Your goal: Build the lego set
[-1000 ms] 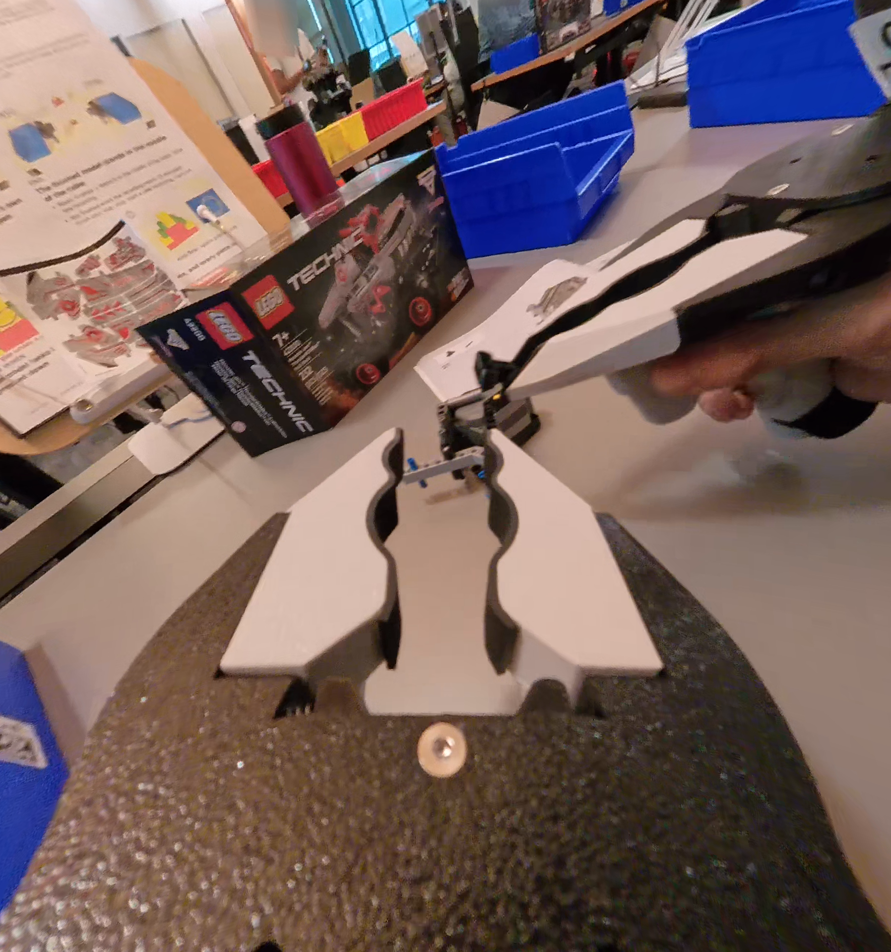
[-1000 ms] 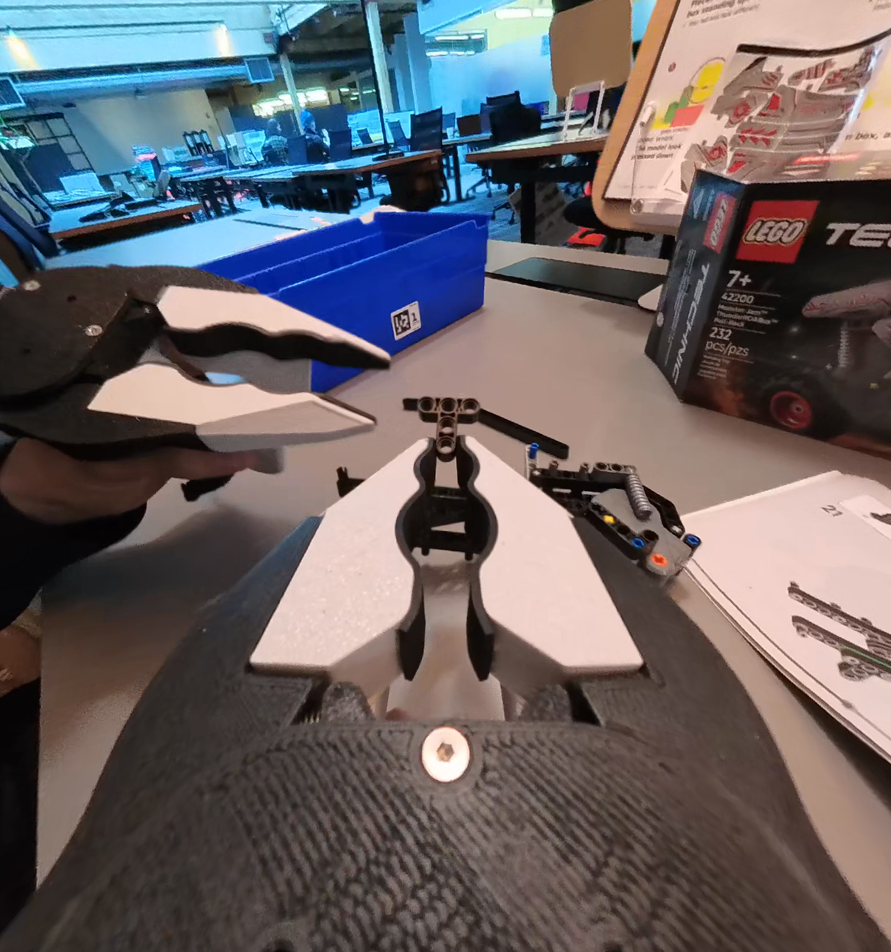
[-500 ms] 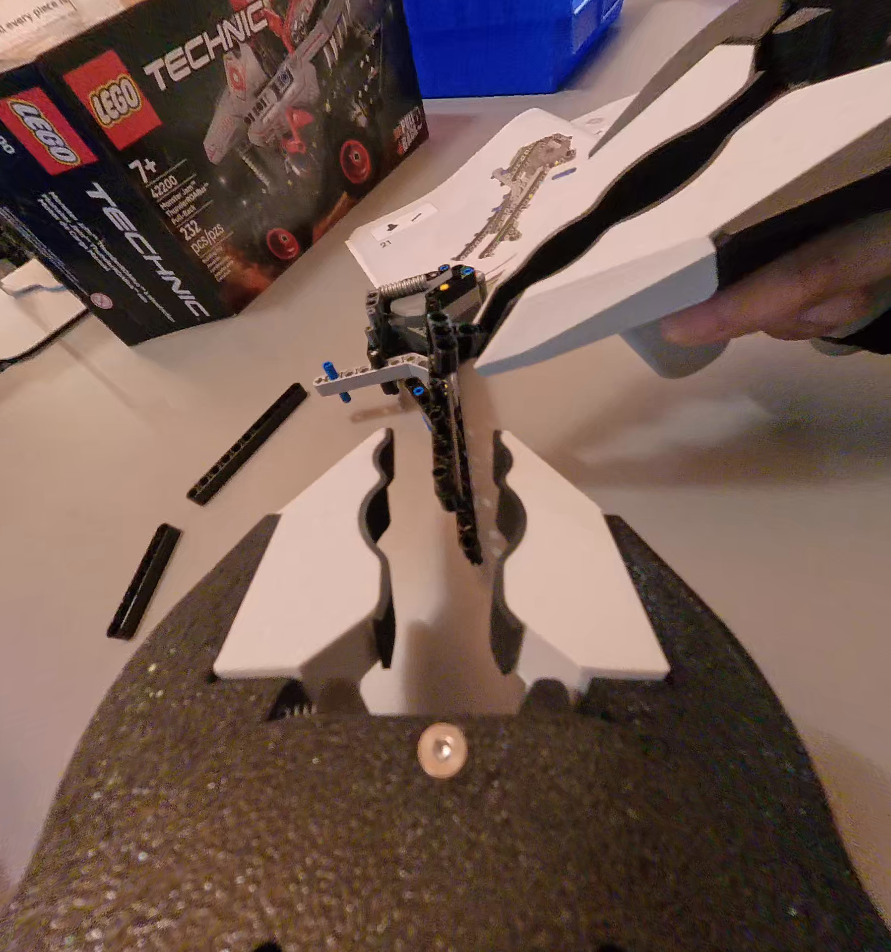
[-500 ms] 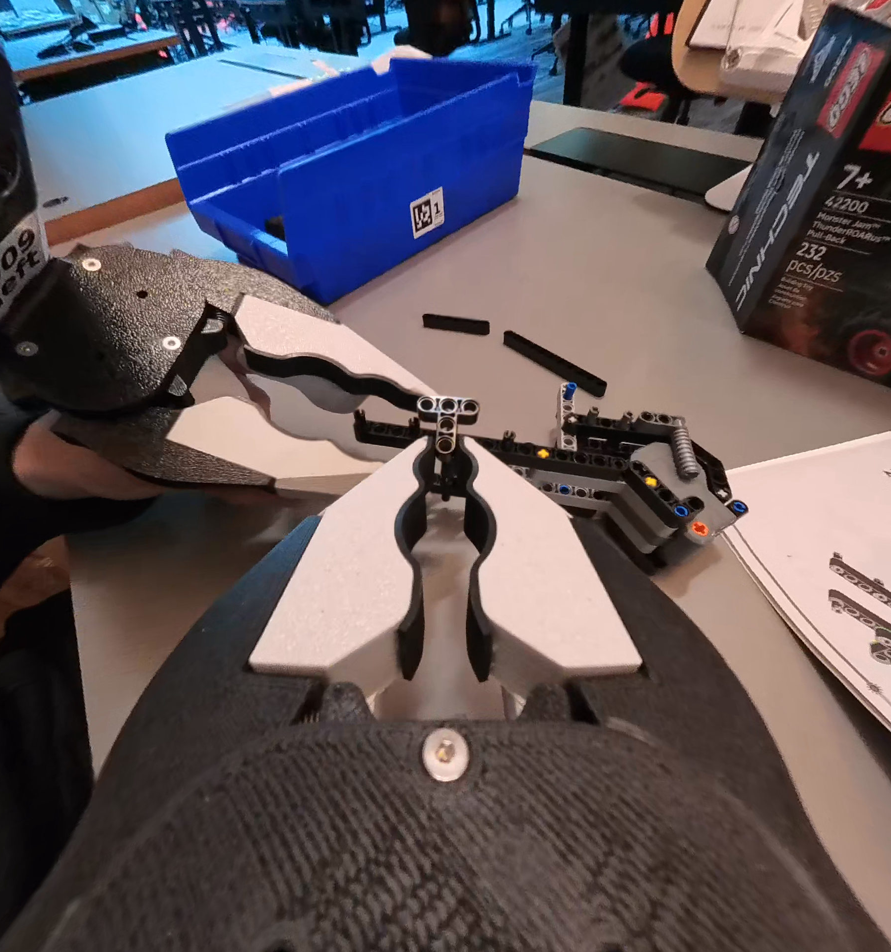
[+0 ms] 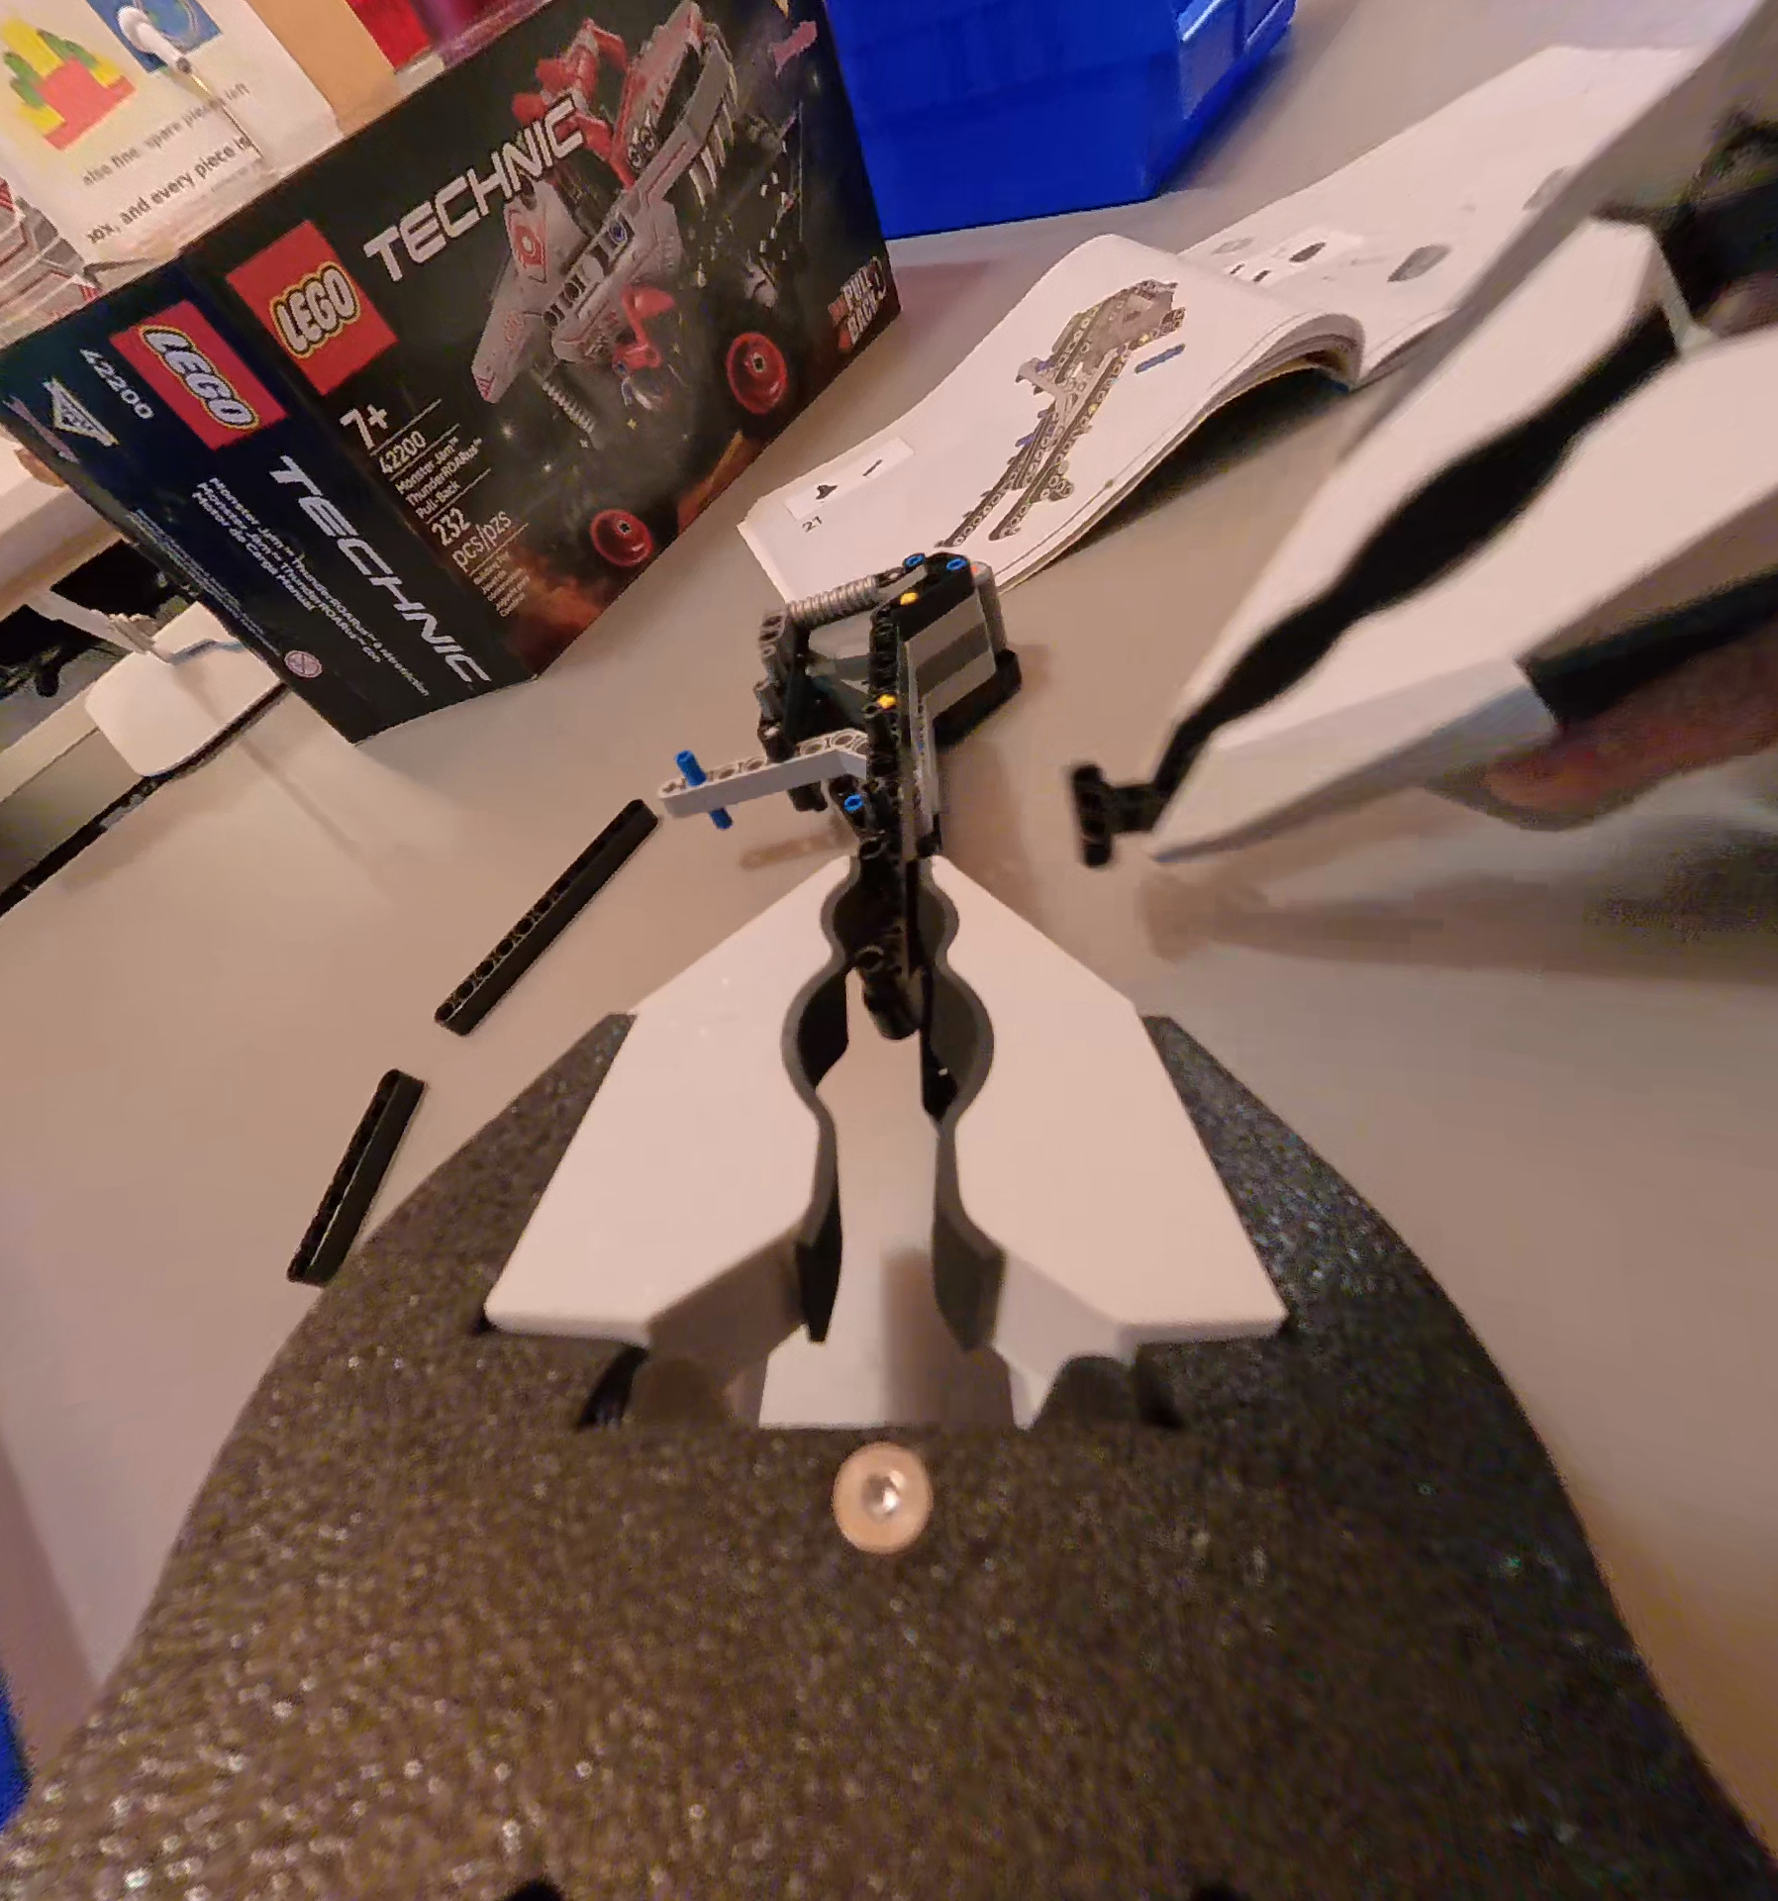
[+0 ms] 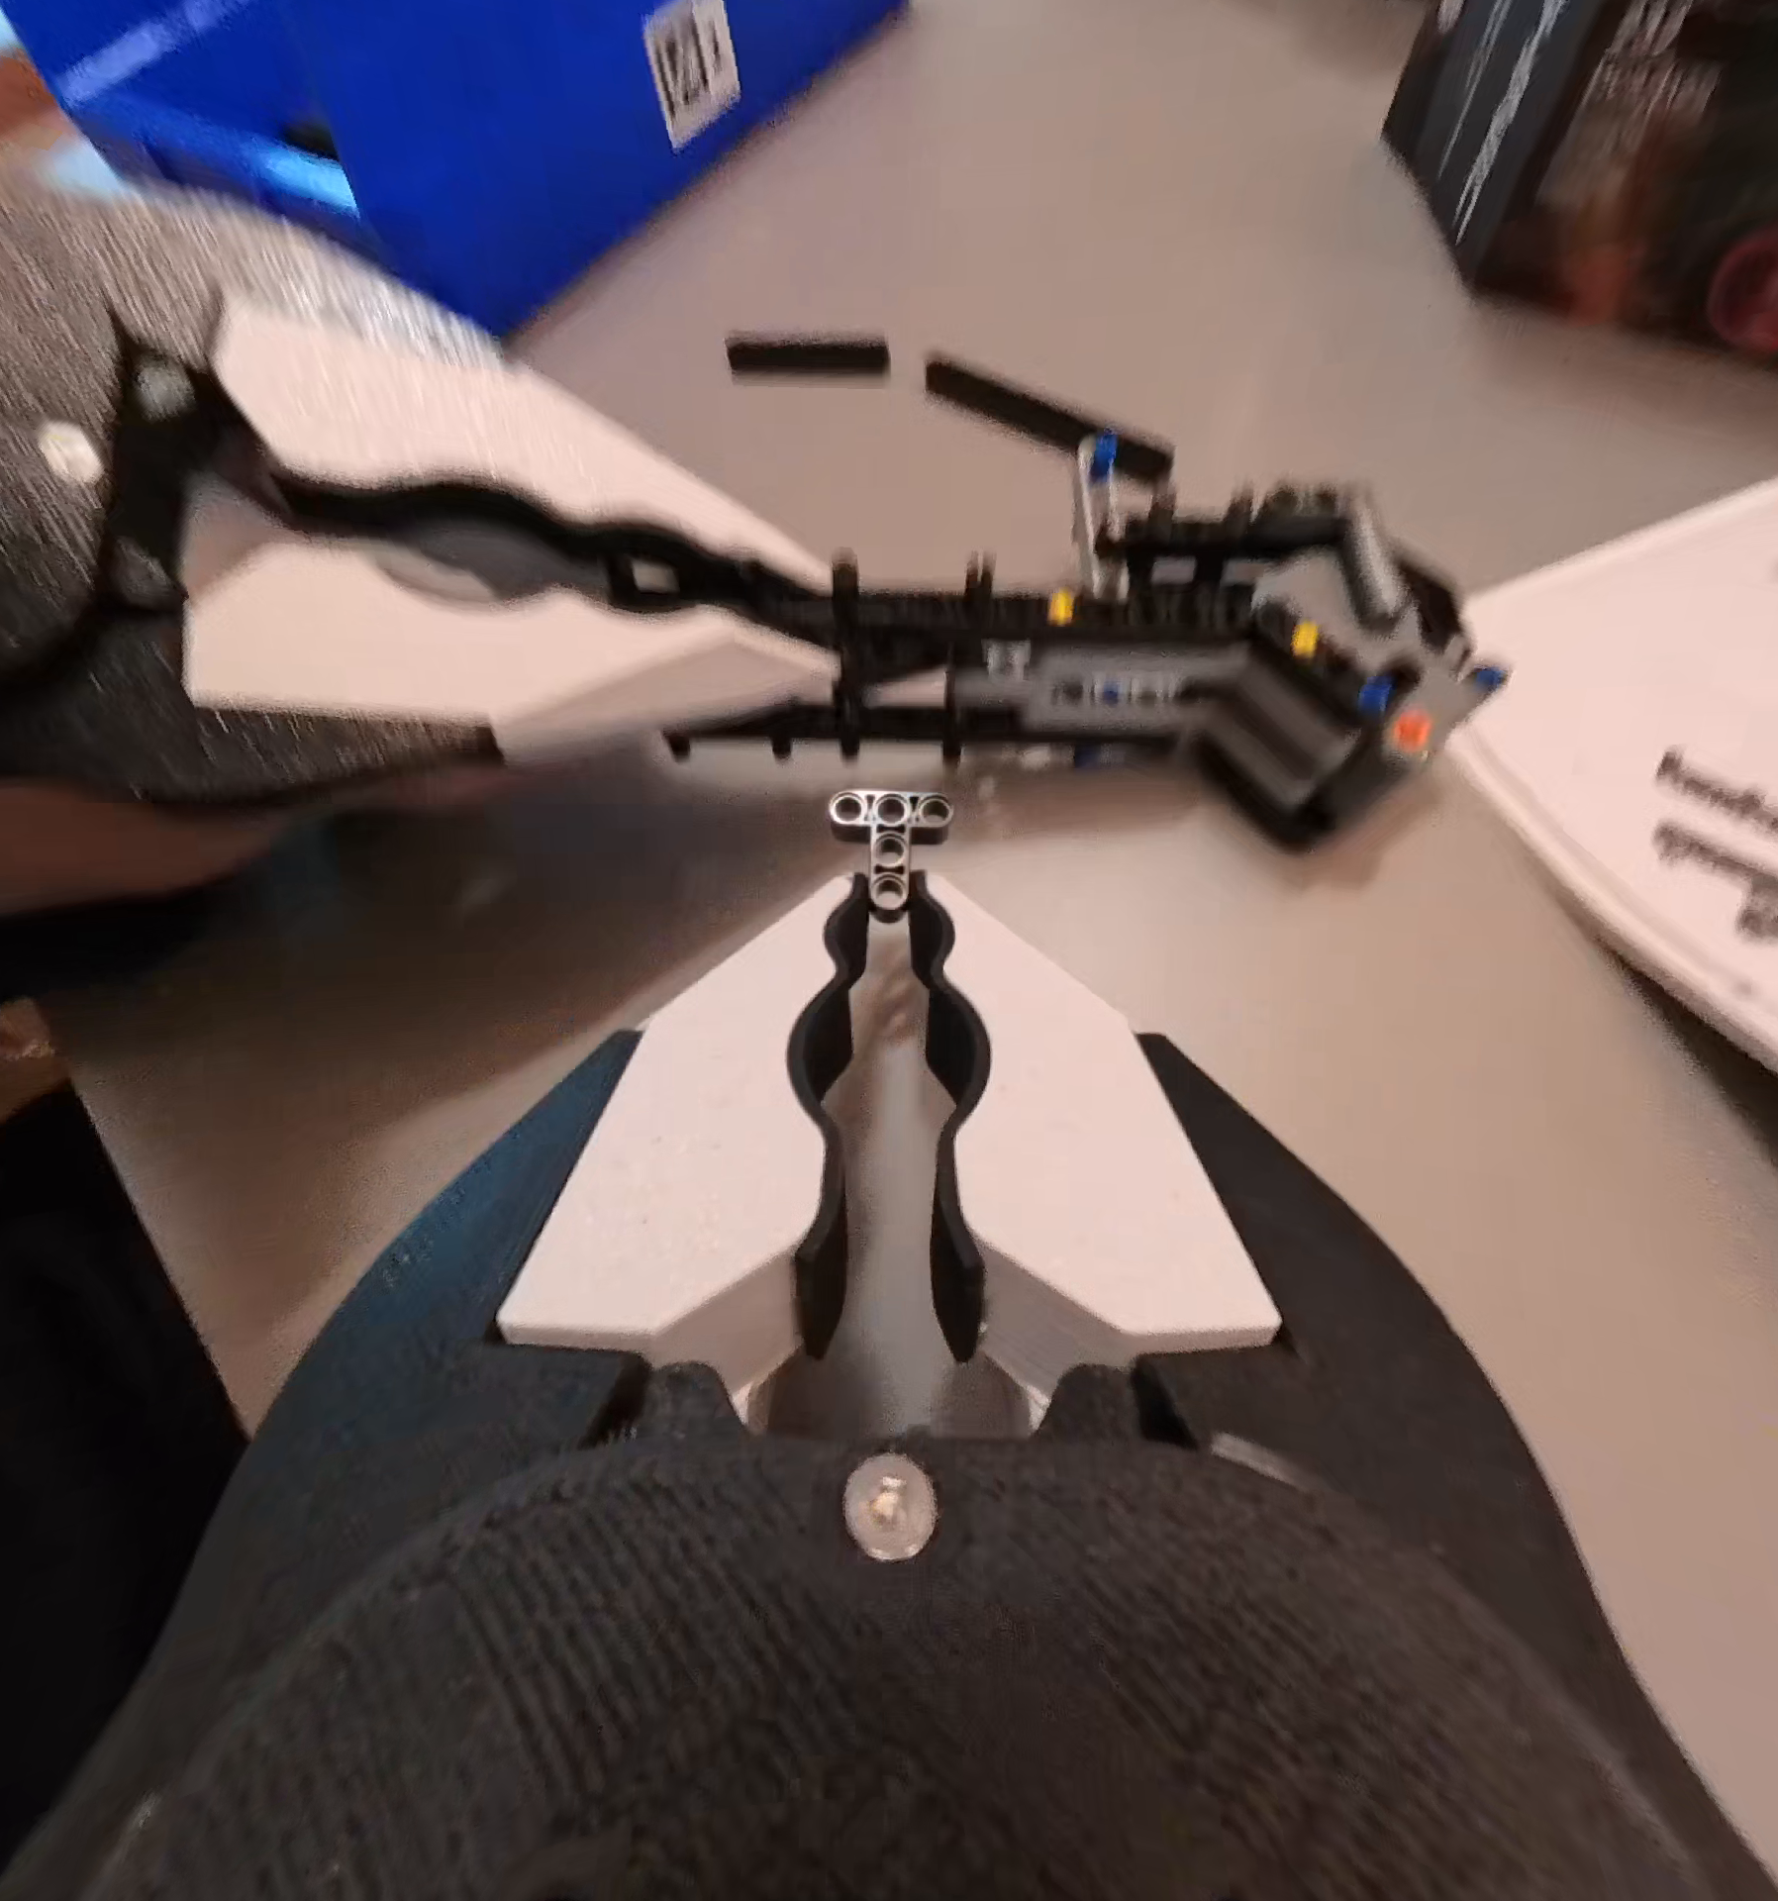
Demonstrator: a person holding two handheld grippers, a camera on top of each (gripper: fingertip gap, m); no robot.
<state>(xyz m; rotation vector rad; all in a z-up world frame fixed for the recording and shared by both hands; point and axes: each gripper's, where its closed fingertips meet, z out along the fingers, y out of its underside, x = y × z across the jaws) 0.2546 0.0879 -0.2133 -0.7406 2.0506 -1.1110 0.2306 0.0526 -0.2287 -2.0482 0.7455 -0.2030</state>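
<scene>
A black and grey lego chassis (image 5: 890, 710) with a spring and blue pins lies on the grey table. My left gripper (image 5: 890, 905) is shut on the chassis's long black beam end. In the right wrist view the chassis (image 6: 1173, 658) stretches across the middle, with the left gripper (image 6: 720, 617) clamped on its left end. My right gripper (image 6: 890, 890) is shut on a small black T-shaped piece (image 6: 890, 823) and holds it just in front of the chassis. In the left wrist view the right gripper (image 5: 1163, 802) and the T-shaped piece (image 5: 1106, 808) sit right of the chassis.
Two loose black beams (image 5: 545, 916) (image 5: 355, 1173) lie left of the chassis. The lego box (image 5: 453, 411) stands behind, the open instruction booklet (image 5: 1121, 411) at back right, a blue bin (image 6: 473, 134) beyond the left gripper.
My left gripper closed on the chassis's beam end; it was open around it before. My right gripper with the T-shaped piece pulled back a little from the chassis, and both views tilted down.
</scene>
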